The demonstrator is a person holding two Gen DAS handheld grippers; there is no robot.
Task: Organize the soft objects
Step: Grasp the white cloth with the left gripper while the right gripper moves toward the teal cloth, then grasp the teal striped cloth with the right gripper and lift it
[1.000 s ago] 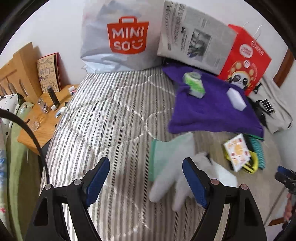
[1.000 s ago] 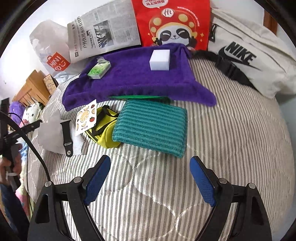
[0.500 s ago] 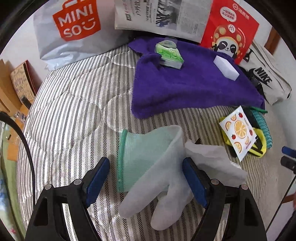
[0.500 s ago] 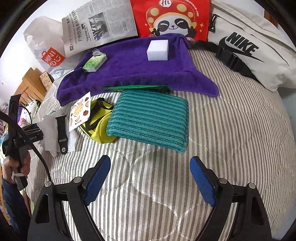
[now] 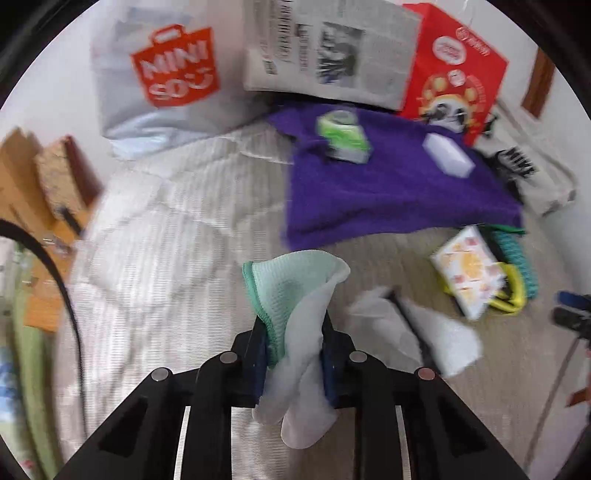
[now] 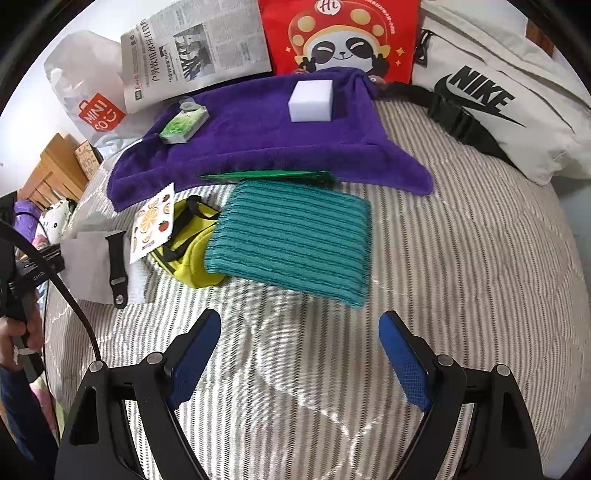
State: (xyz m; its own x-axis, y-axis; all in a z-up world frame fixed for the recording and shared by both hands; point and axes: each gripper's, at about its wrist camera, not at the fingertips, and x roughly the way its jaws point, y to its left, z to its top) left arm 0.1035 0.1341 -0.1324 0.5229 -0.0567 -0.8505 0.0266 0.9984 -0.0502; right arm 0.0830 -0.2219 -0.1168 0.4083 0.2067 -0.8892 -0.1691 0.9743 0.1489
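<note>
Left tool [image 5: 293, 354] pinches a grey glove with a mint-green cuff [image 5: 295, 295] above the striped bed [image 5: 155, 258]; right tool [image 6: 299, 354] hangs spread near a teal ribbed cloth [image 6: 291, 240].

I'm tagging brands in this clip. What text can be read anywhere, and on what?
"MINISO": white plastic bag.
"NIKE", with swoosh: beige bag.
"Hi": red panda bag.
Newspaper: Chinese headline and columns, too small to read.
Fruit-print packet: print too small.
Black gripper handle: lettering unreadable.
</note>
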